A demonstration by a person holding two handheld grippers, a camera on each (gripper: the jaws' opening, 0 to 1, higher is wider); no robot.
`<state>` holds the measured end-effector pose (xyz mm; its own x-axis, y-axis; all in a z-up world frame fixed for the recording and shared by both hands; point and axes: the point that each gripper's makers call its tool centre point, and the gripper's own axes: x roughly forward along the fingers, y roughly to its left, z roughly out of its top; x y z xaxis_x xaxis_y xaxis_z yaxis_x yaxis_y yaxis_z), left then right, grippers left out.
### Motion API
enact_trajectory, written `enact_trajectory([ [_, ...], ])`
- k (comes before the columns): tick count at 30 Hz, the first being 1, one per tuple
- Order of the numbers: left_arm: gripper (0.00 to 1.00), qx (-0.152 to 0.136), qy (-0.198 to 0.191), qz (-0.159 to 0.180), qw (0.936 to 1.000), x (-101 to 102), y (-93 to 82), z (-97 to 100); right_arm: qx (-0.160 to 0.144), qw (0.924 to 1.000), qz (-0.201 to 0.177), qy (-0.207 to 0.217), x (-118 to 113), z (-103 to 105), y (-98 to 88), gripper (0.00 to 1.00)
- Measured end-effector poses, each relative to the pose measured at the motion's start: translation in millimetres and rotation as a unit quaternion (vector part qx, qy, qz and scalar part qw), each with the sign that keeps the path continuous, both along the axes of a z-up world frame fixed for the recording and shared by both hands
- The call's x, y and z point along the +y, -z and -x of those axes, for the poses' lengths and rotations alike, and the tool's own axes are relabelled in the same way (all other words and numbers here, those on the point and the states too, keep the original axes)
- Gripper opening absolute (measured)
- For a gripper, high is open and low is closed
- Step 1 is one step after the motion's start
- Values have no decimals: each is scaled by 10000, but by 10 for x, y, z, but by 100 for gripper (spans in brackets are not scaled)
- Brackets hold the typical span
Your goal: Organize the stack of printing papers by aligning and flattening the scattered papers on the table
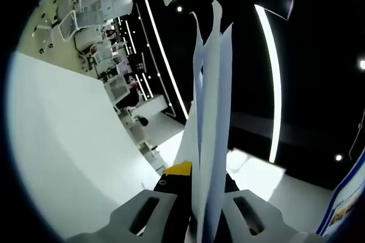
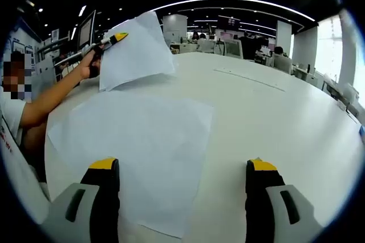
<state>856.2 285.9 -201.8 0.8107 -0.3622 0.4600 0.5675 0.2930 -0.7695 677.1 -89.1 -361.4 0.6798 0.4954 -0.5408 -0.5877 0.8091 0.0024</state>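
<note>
Between the left gripper's (image 1: 199, 197) closed jaws, lifted papers (image 1: 210, 117), above table (image 2: 274, 112)

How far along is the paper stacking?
Early. Nothing looks aligned yet. In hand: the left gripper is shut on a few lifted sheets. Left: loose sheets lie skewed on the white table, under the open right gripper, unstacked.
</note>
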Motion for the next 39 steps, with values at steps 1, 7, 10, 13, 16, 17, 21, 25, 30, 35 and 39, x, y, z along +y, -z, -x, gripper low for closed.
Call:
enact_trajectory([
  [1,6,7,1,-4,10000,-1,5,-3,-3,10000,-4,4,-4,-1,-1,85],
  [7,6,57,-7,-12,10000,0,40,-14,-19,10000,-11,5,-6,-3,-2,84],
  [10,6,64,-4,-17,10000,6,44,-22,-14,9999,0,100,-60,-25,-8,75],
  [13,6,46,-11,-14,10000,2,29,-8,-32,9999,-26,123,-81,-31,-8,70],
  [16,6,12,-12,-25,10000,-1,11,-1,-76,9999,-57,123,-74,-33,-8,70],
  [17,6,14,-10,-31,10000,-1,15,-4,-83,9999,-61,122,-71,-35,-8,70],
  [21,6,60,-4,-27,10000,11,45,-30,-47,9999,-35,121,-67,-44,-7,69],
  [25,6,80,-11,-29,10000,13,57,-39,-70,9999,-52,107,-59,-48,-21,60],
  [30,6,53,-2,-22,10000,2,37,-22,-121,9998,-88,117,-81,-10,-70,57],
  [35,6,78,12,-35,10000,-6,58,-43,-133,9998,-98,104,-91,4,-76,56],
  [39,6,61,4,-16,10000,-18,45,-18,-130,9998,-95,130,-95,17,-76,54],
])
